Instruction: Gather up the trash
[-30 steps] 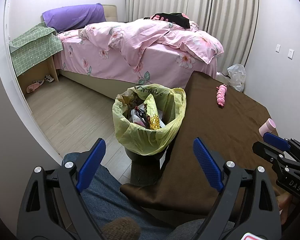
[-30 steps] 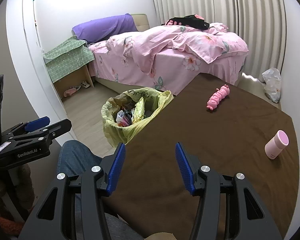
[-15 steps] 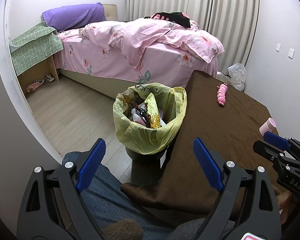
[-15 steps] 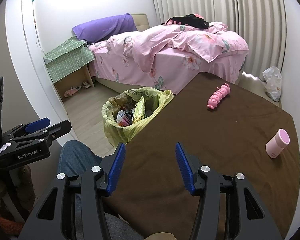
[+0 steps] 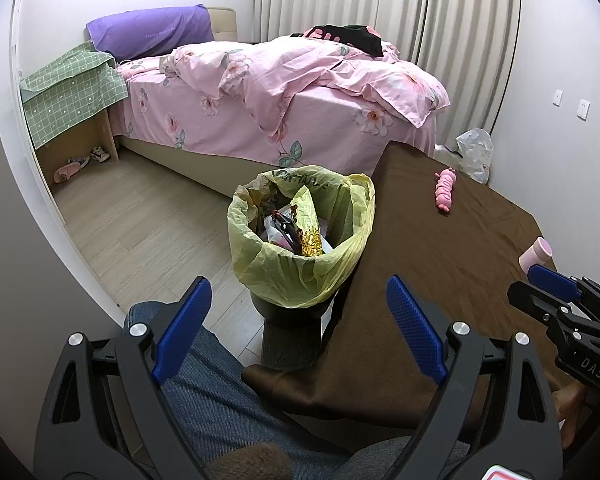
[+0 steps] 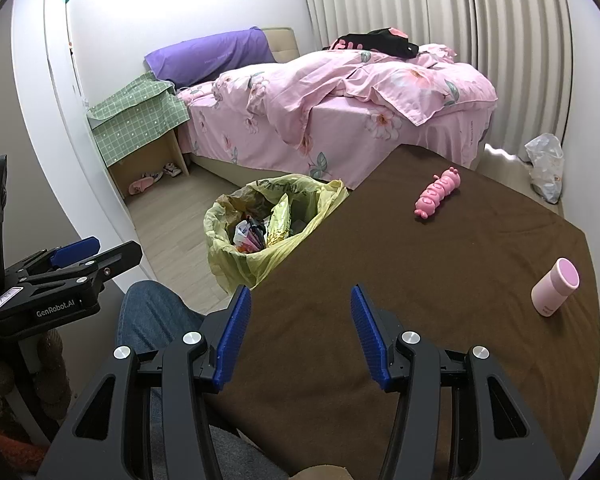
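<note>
The trash bin (image 5: 300,240), lined with a yellow bag and stuffed with wrappers, stands upright on the floor just beside the left edge of the brown-covered bench (image 6: 420,280), its mouth facing up, with a gold wrapper (image 5: 306,222) sticking up lengthwise out of it. On the bench a pink caterpillar toy (image 6: 436,196) lies with its long axis running toward the bed (image 5: 280,92), and a pink cup (image 6: 556,286) lies tipped near the right edge. The left gripper (image 5: 298,326) has its blue fingers (image 5: 184,328) spread wide over the bench corner and a jeans-clad knee, holding nothing, and the right gripper (image 6: 298,336) has its fingers open above the bare cloth, likewise empty and touching nothing.
</note>
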`<control>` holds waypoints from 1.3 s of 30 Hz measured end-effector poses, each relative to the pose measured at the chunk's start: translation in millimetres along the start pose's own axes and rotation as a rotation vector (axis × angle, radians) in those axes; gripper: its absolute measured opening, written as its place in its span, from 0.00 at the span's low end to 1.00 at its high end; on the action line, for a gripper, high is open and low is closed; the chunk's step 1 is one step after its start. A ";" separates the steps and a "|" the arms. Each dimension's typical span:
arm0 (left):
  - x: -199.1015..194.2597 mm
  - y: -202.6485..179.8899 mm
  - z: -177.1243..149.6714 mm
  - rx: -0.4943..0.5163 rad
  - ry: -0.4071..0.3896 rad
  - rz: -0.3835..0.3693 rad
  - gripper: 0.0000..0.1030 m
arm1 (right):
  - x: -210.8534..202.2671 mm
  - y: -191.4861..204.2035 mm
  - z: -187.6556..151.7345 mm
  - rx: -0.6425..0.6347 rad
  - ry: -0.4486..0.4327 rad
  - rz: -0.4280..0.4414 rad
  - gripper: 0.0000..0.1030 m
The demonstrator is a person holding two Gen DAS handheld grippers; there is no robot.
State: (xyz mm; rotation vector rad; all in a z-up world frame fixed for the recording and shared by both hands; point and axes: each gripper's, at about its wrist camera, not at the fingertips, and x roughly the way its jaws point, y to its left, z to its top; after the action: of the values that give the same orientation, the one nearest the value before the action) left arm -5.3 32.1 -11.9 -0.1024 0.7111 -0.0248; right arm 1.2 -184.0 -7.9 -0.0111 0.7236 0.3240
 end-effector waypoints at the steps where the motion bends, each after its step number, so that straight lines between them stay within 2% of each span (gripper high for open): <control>1: 0.1 0.3 -0.3 0.000 0.000 0.000 0.82 | -0.3 -1.2 0.1 -0.001 0.000 0.001 0.48; 27: -3.3 0.7 0.2 0.005 -0.005 0.001 0.82 | 0.5 0.9 -1.4 -0.001 0.003 0.005 0.48; 34: -5.2 -11.8 1.9 0.021 -0.013 -0.012 0.82 | 1.8 2.0 -5.1 -0.014 0.009 -0.016 0.48; 37: 10.3 -23.3 6.1 0.017 0.009 -0.053 0.82 | 5.7 -14.3 -8.3 -0.005 0.019 -0.030 0.48; 39: 30.4 -34.8 8.7 0.022 0.023 -0.087 0.82 | 9.8 -43.6 -10.0 0.034 0.014 -0.069 0.48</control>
State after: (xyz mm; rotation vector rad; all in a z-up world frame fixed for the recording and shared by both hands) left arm 23.8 -3.5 -21.5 -0.1121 0.7291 -0.1173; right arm 14.5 -223.8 -26.2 -0.0061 0.7410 0.2453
